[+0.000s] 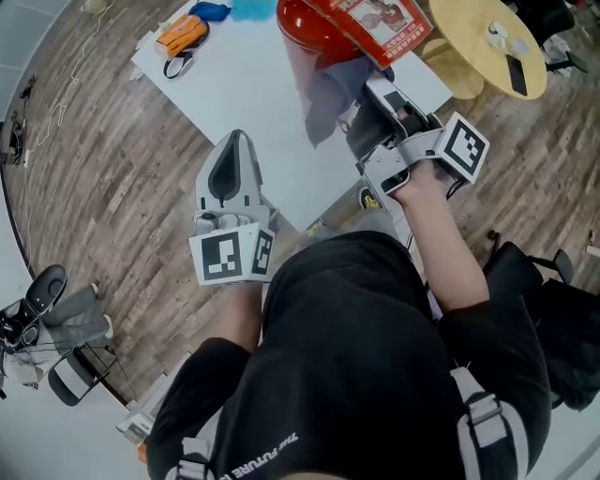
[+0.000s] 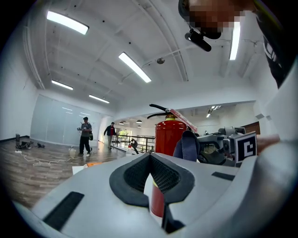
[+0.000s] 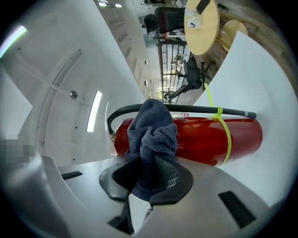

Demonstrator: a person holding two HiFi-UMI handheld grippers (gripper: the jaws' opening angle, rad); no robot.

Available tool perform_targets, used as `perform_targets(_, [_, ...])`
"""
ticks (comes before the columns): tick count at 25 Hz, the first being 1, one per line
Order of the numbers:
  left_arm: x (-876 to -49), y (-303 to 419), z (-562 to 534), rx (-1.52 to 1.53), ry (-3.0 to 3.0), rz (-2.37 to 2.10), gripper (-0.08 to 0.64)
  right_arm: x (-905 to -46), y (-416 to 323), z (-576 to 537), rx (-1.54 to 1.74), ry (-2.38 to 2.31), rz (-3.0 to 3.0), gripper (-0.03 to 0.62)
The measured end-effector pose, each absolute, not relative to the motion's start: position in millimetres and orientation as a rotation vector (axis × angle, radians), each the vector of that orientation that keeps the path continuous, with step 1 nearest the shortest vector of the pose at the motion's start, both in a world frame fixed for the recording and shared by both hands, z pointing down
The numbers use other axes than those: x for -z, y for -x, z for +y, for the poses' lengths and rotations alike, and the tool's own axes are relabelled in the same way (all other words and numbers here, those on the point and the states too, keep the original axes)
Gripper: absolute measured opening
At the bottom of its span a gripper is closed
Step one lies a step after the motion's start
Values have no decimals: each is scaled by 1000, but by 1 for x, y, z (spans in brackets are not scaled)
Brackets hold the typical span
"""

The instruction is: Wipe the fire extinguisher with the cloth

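Wood-plank floor all round, with a white surface [image 1: 253, 84] running from near centre to far left. Upright toward the far side of that surface: a red fire extinguisher [image 1: 305, 23], with a black hose [image 3: 186, 109] tied to the cylinder by a yellow-green strap [image 3: 224, 132]. Off to the far right, a round wooden table [image 1: 483, 42]. At the far left of the surface, an orange object [image 1: 183, 33], too small to name.

Right gripper [image 1: 377, 101] in just beside the cylinder's near right flank, clamped on a bunched dark blue cloth [image 3: 151, 135], with the wad poking out past the fingertips toward the red wall. Touching the paint or just short of it: cannot tell. Left gripper [image 1: 232, 150] at the near left edge of the surface, well apart from the extinguisher, pressed together at the tips with nothing pinched, pointing toward the cylinder.

Looks like the wiping step itself, at or close to first contact. Next: press the wad onto the cylinder and drag it along the curve, keeping the pinch firm so as not to lose the cloth, and going lightly enough not to tip the upright body. Possibly worth steadying the top with the idle left gripper. Hose and strap likely places for the fabric to snag.
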State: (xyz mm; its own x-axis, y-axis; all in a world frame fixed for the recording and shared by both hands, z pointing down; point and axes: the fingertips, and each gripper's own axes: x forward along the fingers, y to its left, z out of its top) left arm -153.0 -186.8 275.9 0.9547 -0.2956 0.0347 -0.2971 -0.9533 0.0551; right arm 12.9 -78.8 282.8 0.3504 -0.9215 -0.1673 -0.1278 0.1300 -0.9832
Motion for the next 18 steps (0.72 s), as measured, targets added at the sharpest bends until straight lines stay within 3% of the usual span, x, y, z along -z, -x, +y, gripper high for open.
perform_targets(5, [-281,132,-171,-77,-3045,-509,21,-304,-15,-85,824,1415,1292,67])
perform_targets(12, [-295,96,-128,-159,-3045,-516,21,-397,-24,-64,1069,1803,1629,67])
perform_targets(18, [-301,59,-97,-179,-3040,-504,21,-375,-63,-14,818,2108,2058,67])
